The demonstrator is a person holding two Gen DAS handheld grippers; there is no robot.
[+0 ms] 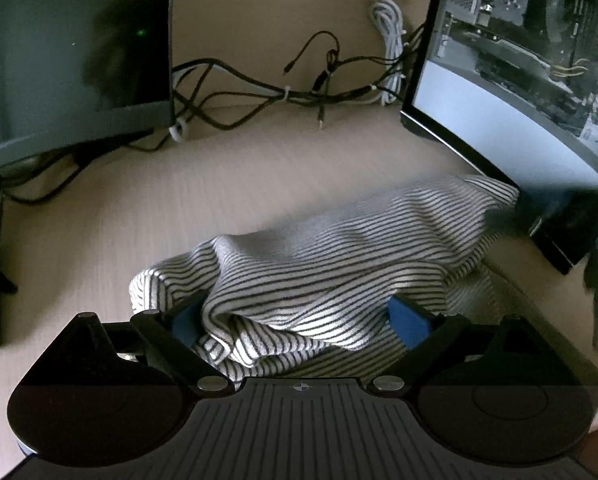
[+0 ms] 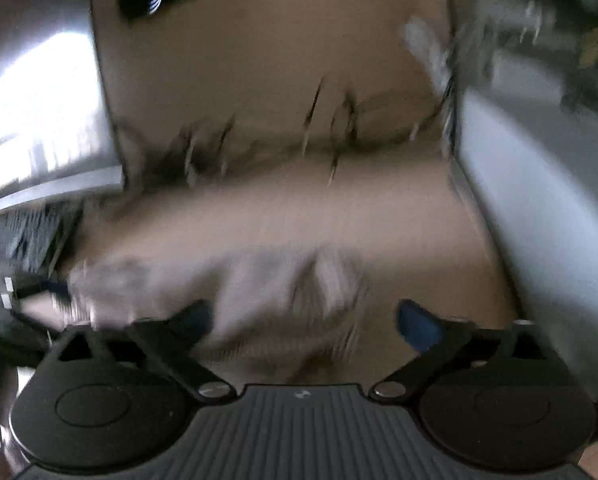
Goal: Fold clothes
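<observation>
Left gripper [image 1: 295, 320]: blue-padded jaws spread wide, striped cloth bunched between them, not pinched. Right gripper [image 2: 305, 322]: jaws also apart, nothing clamped; view badly motion-blurred.

One black-and-white striped knit garment [image 1: 339, 256], crumpled on the pale wooden desk [image 1: 139, 208] directly ahead of both grippers.

Risks: closing on the bunched heap would likely catch several layers and spoil the fold; a fast right-hand sweep could miss the edge.

Beyond: two monitors, left [image 1: 71, 52] and right [image 1: 519, 72]; one tangle of black and white cables [image 1: 299, 88].
</observation>
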